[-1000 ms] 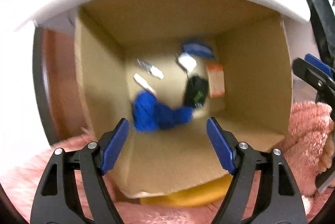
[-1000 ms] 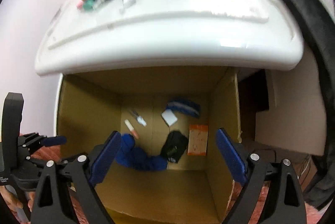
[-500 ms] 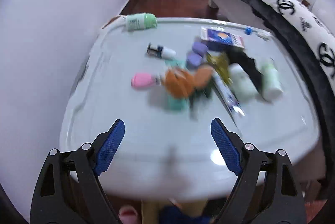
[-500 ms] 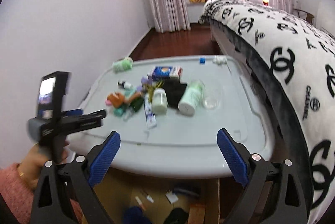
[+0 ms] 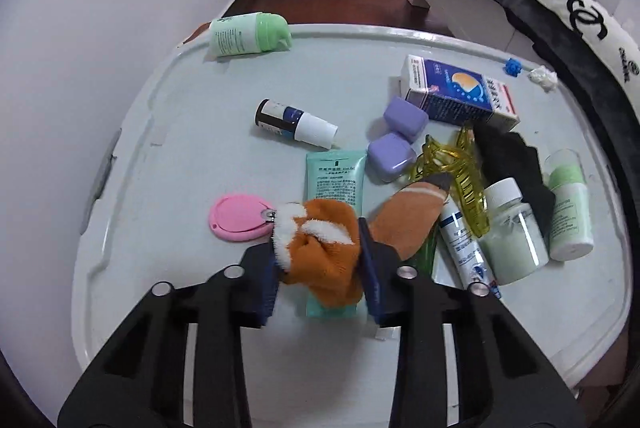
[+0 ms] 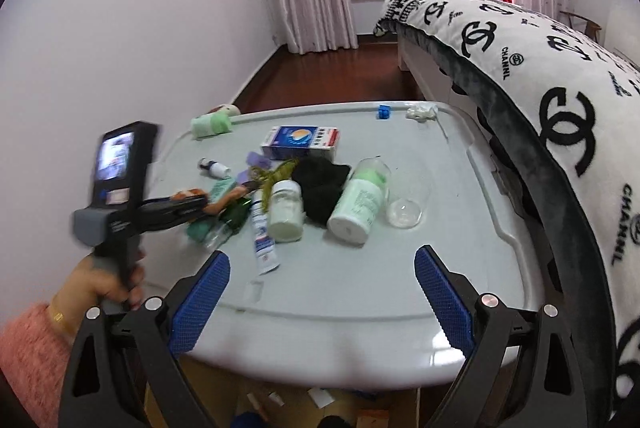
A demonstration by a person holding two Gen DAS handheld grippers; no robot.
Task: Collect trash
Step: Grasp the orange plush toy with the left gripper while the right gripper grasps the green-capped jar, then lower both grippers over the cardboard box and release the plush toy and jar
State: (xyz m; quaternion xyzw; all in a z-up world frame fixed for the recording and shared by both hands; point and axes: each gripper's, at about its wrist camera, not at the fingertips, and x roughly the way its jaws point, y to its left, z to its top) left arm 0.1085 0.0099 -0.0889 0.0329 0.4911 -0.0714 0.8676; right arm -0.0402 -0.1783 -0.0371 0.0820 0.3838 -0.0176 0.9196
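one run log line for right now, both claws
left claw: has just closed, shut on orange sock | right claw: open, empty, above white lid | sock not yet dropped in box

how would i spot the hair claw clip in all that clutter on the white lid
Start at the blue and white box near the lid's far edge, then come toward the camera past the two purple cases. The hair claw clip lies beside them: the only see-through yellow thing, with long curved teeth.

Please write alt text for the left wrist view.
The left tongs are shut on an orange sock lying on a white table. Around it lie bottles, tubes, a pink disc and two purple cases.
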